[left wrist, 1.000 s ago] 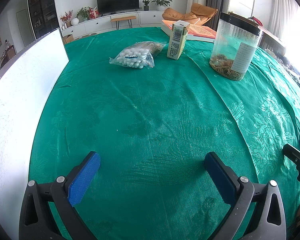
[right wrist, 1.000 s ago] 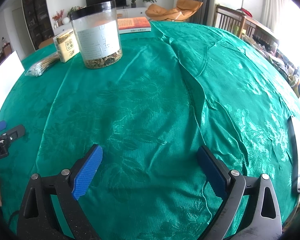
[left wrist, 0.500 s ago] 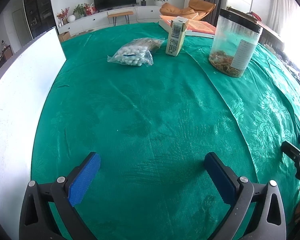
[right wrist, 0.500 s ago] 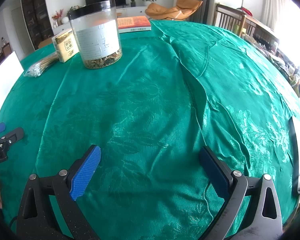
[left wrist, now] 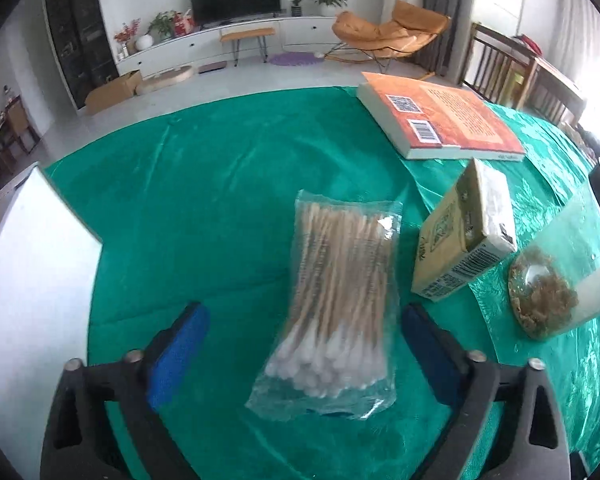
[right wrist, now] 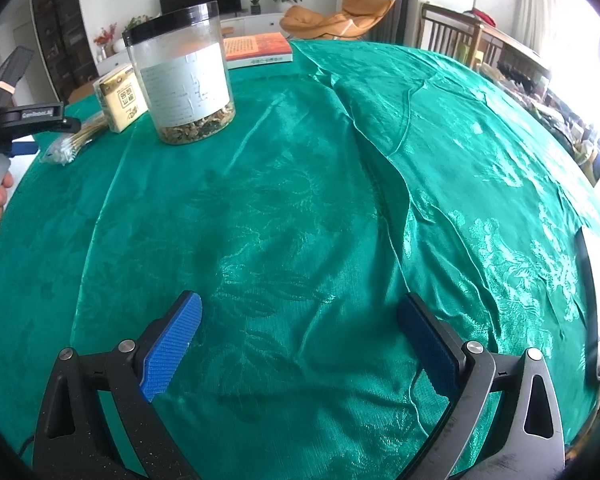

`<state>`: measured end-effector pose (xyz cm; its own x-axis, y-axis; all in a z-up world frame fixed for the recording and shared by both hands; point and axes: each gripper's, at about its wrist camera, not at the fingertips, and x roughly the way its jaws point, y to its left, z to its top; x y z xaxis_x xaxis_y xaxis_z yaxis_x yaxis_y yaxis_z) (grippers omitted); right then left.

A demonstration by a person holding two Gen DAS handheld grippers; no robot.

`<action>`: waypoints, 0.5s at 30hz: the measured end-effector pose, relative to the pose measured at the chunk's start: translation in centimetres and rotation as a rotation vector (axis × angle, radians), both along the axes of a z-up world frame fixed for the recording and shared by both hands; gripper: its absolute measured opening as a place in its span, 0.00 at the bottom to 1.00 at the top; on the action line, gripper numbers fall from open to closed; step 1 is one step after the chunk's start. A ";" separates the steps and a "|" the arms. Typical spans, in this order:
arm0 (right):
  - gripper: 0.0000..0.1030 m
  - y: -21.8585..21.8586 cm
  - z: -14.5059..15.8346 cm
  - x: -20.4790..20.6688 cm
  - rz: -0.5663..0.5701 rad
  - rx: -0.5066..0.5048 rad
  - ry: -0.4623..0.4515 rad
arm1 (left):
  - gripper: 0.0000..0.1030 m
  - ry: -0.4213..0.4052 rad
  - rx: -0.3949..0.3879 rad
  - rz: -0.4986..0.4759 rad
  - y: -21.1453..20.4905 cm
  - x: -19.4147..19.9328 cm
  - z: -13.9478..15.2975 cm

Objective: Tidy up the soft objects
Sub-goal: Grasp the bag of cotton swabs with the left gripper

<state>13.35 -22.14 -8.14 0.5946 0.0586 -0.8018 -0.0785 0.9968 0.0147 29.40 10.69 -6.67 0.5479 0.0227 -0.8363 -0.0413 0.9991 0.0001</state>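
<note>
Over the green tablecloth [left wrist: 220,184], left gripper [left wrist: 304,344] hangs spread wide, straddling the cotton swab bag [left wrist: 340,304], lined up to pinch it. Right gripper [right wrist: 300,340] idles agape over bare cloth, holding nothing. Tissue pack [left wrist: 464,236] sits just beside the bag.

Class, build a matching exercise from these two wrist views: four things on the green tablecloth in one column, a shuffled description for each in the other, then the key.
Things
1. bag of cotton swabs
2. orange book
3. clear jar
4. yellow tissue pack

Descriptions
A. upright, black lid, dried bits at the bottom
B. lying flat at the far edge, barcode facing up
C. lying between the open blue fingers of the left gripper
D. between the swabs and the jar

Pairs: 1-C, 2-B, 3-A, 4-D
</note>
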 end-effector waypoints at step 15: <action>0.97 0.0 0.0 0.0 -0.001 0.001 0.000 | 0.92 0.080 0.166 0.002 -1.2 -14.2 3.9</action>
